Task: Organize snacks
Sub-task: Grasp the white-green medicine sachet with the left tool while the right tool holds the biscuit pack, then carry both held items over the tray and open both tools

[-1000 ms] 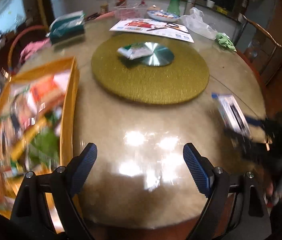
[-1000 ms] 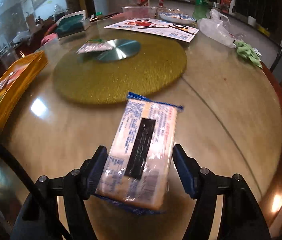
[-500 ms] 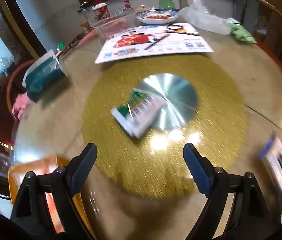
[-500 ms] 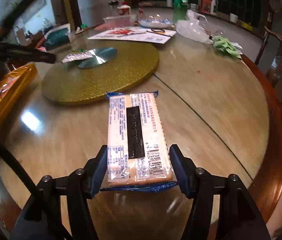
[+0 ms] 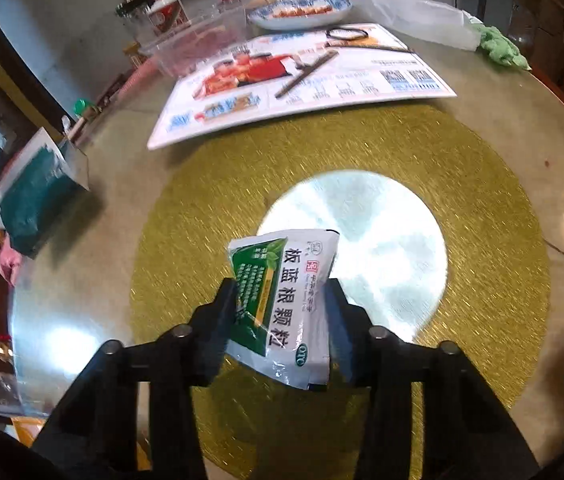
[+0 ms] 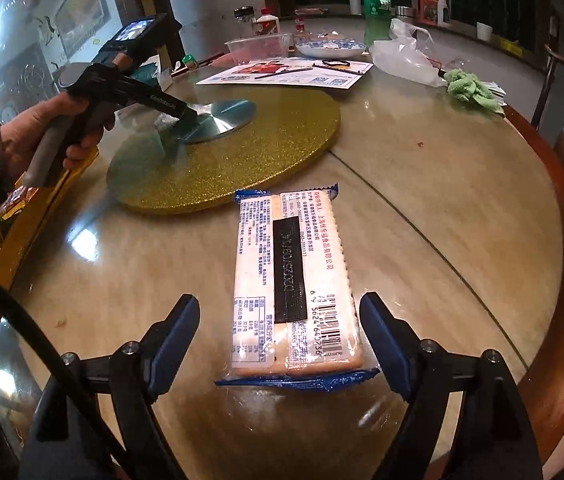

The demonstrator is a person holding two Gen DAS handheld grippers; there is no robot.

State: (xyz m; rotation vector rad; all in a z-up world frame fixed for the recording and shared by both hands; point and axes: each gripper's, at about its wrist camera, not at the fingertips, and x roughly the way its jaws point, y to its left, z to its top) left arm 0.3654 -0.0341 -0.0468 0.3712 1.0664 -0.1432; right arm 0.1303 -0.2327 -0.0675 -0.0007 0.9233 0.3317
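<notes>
Your left gripper (image 5: 282, 312) had just closed on the green sachet (image 5: 284, 304) mid-table; your right gripper (image 6: 279, 344) had just opened, leaving the cracker pack (image 6: 292, 280) near the table's front edge. Probably both still unsorted.

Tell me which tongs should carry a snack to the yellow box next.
Left. Its tongs have just closed on the green-and-white sachet over the gold mat. The right tongs have just been opening, leaving the cracker pack lying loose on the table.
</notes>
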